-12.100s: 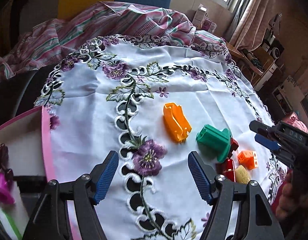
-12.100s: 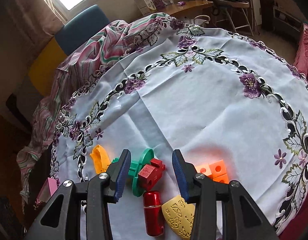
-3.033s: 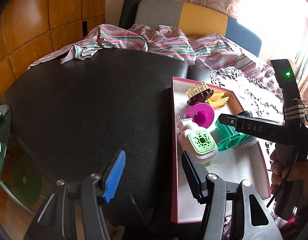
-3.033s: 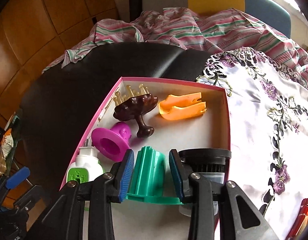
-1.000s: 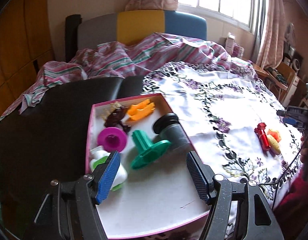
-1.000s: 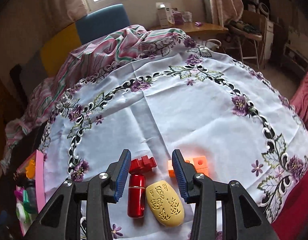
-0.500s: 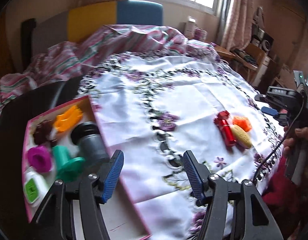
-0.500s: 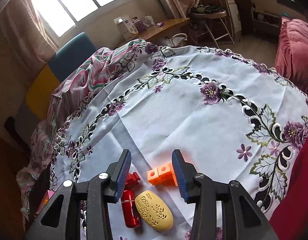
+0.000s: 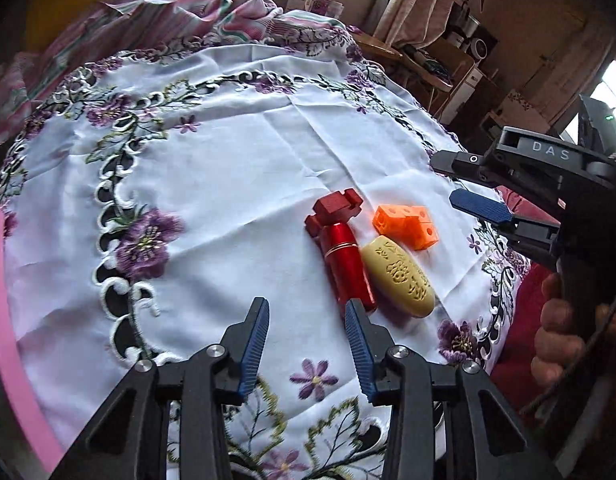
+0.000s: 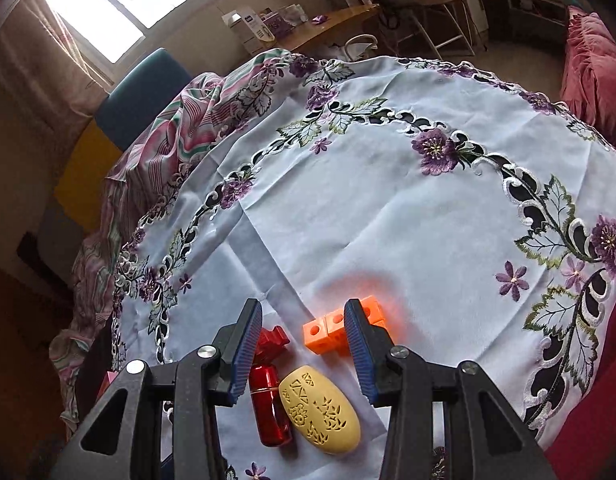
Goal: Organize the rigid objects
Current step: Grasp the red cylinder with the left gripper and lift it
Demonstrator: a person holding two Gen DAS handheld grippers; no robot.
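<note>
A red cylinder [image 9: 346,267] lies on the embroidered white tablecloth [image 9: 227,168], a dark red notched block [image 9: 334,211] at its far end. A yellow carved oval [image 9: 400,277] lies right of it and an orange cube block [image 9: 407,226] beyond. My left gripper [image 9: 306,314] is open and empty, just short of the cylinder. My right gripper [image 9: 456,184] is open and empty, right of the orange block. In the right wrist view the right gripper [image 10: 302,322] hovers over the orange block [image 10: 328,331], red cylinder [image 10: 270,404] and yellow oval [image 10: 319,408].
The pink rim of the box [image 9: 3,320] shows at the left edge. A striped cloth [image 9: 159,16] lies over the seat behind the table. A wooden desk with boxes [image 10: 291,28] and a red cushion [image 10: 592,76] stand beyond the table.
My left gripper has swung right from the pink box and come close to the red cylinder. My right gripper has lowered slightly towards the orange block. Both stay open.
</note>
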